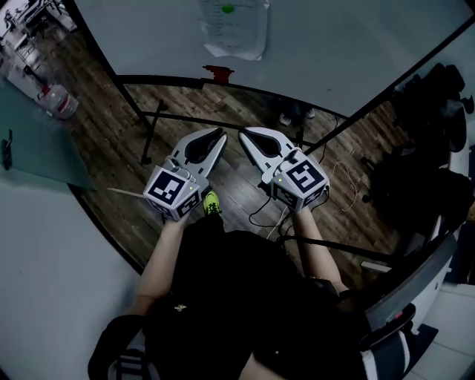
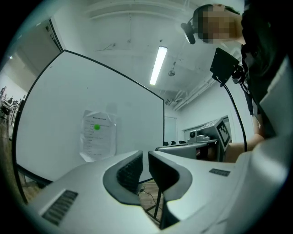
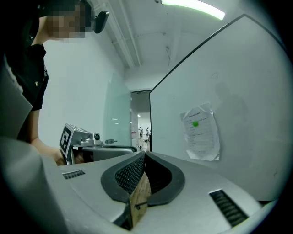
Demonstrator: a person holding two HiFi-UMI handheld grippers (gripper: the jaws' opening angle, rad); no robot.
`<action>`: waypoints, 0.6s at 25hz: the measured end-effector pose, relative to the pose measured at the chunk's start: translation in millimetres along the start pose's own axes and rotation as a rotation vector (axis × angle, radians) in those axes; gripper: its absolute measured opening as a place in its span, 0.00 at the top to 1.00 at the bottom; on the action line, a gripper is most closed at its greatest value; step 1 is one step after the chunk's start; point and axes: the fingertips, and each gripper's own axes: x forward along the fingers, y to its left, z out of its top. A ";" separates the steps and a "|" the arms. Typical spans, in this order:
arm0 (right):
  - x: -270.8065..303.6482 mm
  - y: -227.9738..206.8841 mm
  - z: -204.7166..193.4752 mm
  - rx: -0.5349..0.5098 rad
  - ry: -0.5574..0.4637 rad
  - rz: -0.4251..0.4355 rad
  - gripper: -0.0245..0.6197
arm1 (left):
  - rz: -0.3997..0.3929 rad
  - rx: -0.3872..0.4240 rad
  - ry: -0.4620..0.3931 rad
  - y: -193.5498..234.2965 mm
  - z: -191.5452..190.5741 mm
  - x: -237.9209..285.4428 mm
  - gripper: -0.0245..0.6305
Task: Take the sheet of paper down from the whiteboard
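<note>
In the head view, your left gripper point(image 1: 220, 137) and right gripper point(image 1: 245, 135) sit side by side below the sheet of paper point(image 1: 236, 30), pinned to the whiteboard point(image 1: 148, 37) by a green magnet point(image 1: 227, 9). In the left gripper view, the jaws are closed to a thin slit and empty, with the paper up-left. In the right gripper view, the jaws meet, empty, with the paper up-right.

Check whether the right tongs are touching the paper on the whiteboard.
Apart. Head view shows bare floor between the right tongs and the paper.
</note>
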 end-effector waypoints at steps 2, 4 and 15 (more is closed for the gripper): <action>12.8 -11.4 1.2 0.000 0.000 -0.013 0.96 | -0.010 0.009 0.006 13.0 -0.1 8.0 0.89; 25.9 -21.6 2.8 0.001 0.003 -0.020 0.96 | -0.021 0.010 0.008 25.9 2.7 16.1 0.90; 85.4 -77.2 16.8 -0.003 -0.011 -0.059 0.96 | -0.063 0.042 0.026 91.8 20.2 65.4 0.90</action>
